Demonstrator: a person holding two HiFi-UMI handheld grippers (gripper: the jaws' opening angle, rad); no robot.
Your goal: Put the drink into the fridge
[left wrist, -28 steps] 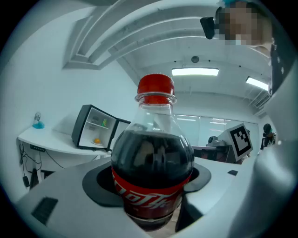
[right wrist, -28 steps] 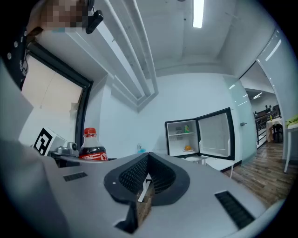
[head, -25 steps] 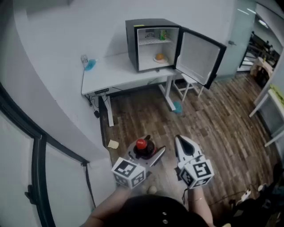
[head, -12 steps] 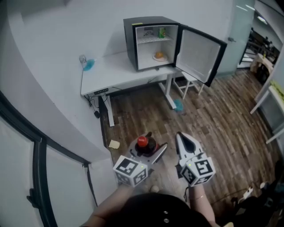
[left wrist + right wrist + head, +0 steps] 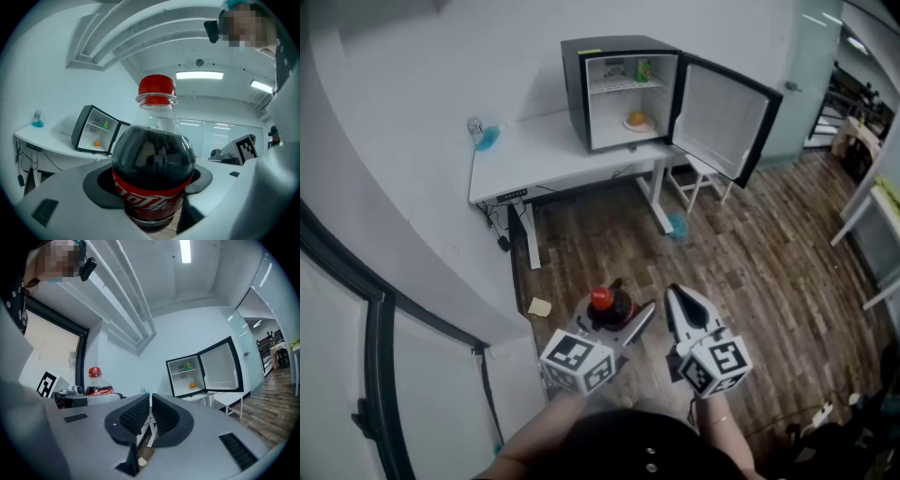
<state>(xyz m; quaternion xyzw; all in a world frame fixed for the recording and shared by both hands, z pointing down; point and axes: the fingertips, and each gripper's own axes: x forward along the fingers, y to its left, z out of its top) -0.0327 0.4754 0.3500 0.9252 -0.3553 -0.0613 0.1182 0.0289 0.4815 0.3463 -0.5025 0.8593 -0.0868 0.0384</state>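
The bottle (image 5: 153, 159) is glossy clear plastic; the floor (image 5: 750, 253) seems wood.

Long white desk (image 5: 553, 150) against pale wall. On desk's left end: small clear glass (image 5: 475, 127), blue crumpled object (image 5: 489, 138) just beside it. Black cables (image 5: 500, 230) hang under desk's left end. Teal object (image 5: 676, 225) on dark wood-plank floor (image 5: 769, 272) near desk's right leg. White stool (image 5: 701, 183) right of desk. Yellow paper scrap (image 5: 539, 306) on floor before desk.
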